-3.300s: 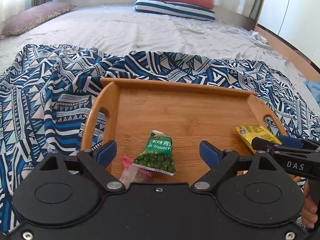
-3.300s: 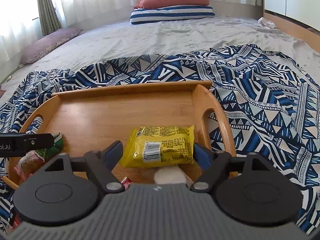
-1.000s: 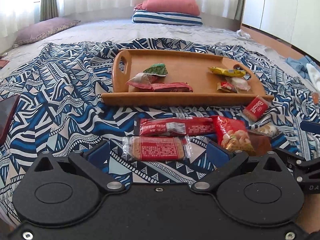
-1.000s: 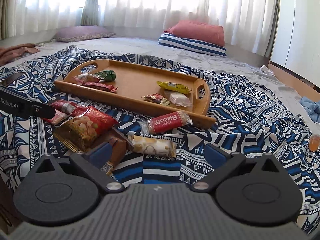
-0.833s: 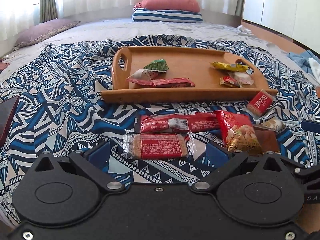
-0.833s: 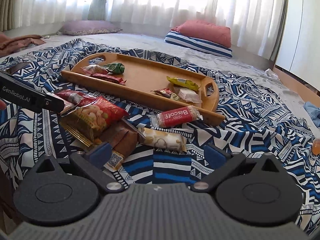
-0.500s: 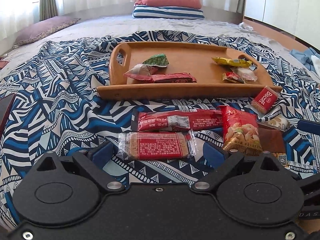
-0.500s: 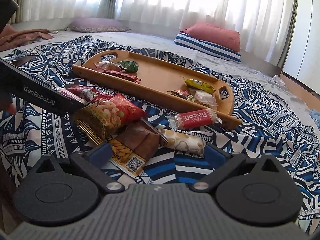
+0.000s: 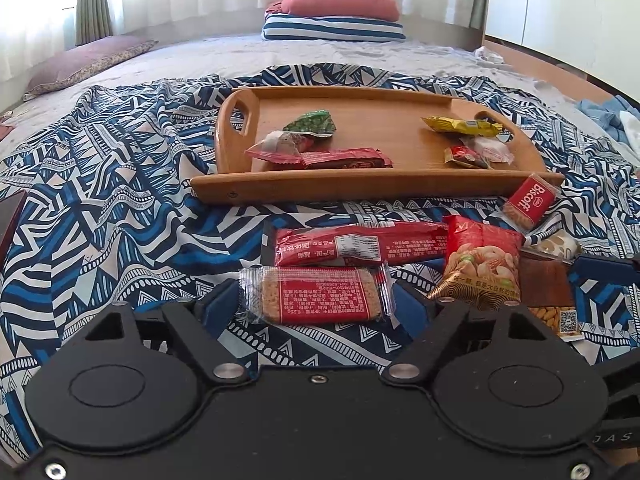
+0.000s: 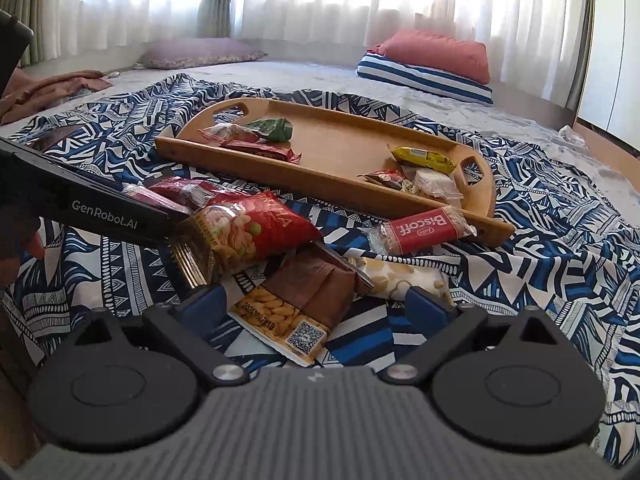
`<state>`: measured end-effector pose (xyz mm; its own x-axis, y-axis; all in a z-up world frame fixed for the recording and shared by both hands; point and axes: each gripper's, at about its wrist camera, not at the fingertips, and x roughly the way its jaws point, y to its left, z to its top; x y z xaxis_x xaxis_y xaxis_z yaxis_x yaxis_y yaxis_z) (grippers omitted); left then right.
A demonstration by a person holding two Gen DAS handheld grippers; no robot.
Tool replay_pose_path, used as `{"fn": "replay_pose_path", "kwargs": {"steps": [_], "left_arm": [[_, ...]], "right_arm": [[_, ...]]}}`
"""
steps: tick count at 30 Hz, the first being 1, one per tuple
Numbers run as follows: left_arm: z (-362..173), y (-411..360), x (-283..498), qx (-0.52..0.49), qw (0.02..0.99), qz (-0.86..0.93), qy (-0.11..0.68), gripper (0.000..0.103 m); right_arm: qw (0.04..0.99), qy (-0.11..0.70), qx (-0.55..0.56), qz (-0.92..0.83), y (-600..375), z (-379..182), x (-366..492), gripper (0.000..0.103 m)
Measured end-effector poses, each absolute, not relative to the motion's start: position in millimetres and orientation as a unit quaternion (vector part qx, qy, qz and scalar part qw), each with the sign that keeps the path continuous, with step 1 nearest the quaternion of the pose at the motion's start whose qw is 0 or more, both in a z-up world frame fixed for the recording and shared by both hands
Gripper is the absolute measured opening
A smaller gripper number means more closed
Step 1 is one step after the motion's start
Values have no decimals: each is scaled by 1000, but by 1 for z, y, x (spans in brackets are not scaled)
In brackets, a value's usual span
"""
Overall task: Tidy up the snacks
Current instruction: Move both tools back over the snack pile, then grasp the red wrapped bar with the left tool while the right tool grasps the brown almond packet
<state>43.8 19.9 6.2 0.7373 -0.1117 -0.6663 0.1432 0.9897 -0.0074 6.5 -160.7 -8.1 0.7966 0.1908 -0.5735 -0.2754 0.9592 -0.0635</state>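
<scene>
Cracker bar (image 9: 320, 296): on the patterned blanket (image 9: 120, 216), near side of the tray (image 9: 360, 188); light, brittle, slippery wrapper.
Left gripper (image 9: 316, 306): fingers closing around its 2 short ends, not yet pressing.
Right gripper (image 10: 316, 306): fingers spread over brown packet (image 10: 308, 296).

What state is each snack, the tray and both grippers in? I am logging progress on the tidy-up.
Wooden tray: on the patterned blanket, partly filled.
Green pea packet: in tray.
Yellow packet: in tray.
Clear-wrapped red bar: on blanket, between the left gripper's fingers.
Left gripper: jaws closing around that bar.
Brown almond packet: on blanket, between the right gripper's fingers.
Right gripper: open.
Biscoff packet: on blanket, beside tray.
</scene>
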Motion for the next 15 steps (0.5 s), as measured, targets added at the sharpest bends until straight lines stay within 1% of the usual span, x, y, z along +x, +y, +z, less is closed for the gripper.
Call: {"fn": "replay_pose_path", "kwargs": {"steps": [5,9,12,15], "left_arm": [[8,19,43,22,932,-74,355,72],[9,17,39,28,932,-80,353,68],[10,18,36,26,932,-85,353,63],[12,18,34,27,931,-87,352,61]], "right_arm": [[945,295,-65,128,-157,-8,6,91],[945,294,-58,129,-155,-8,6,87],[947,291,-53,126,-155,-7,5,79],[948,289,-47,127,-157,-7,3,74]]}}
